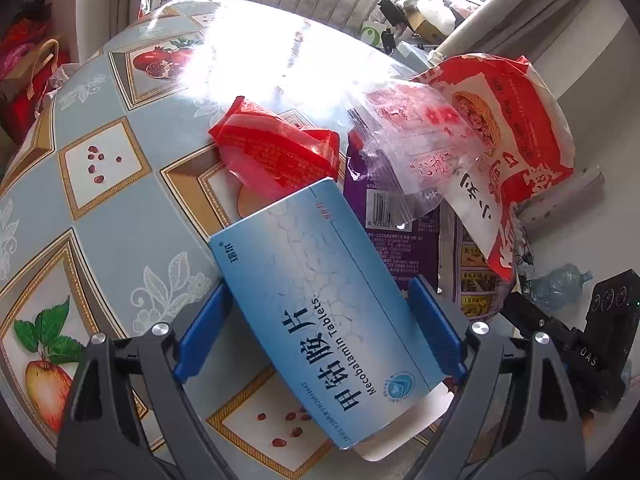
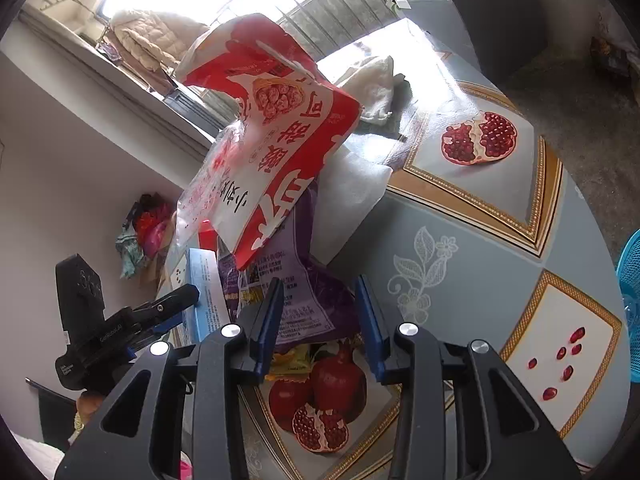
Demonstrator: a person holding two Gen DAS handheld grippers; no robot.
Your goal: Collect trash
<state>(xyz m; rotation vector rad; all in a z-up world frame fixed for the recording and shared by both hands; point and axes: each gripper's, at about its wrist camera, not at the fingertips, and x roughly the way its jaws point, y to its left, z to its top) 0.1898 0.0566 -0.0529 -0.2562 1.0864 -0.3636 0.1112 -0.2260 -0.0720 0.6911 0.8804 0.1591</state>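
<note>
Partly under the red bag (image 2: 276, 148), purple packet (image 2: 304, 280) in right gripper (image 2: 320, 312); left gripper (image 1: 320, 332) clamped on tablet box (image 1: 320, 300).

Purple packet (image 2: 308, 280) mostly under red-white bag (image 2: 276, 152); yellow wrapper (image 2: 290, 362) barely peeks out. Blue fan (image 2: 632, 312) cut off at right edge.

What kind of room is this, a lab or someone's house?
Probably a lived-in home: a fruit-print tablecloth covers the table, a padded coat lies by the barred window, and snack bags clutter the table.
</note>
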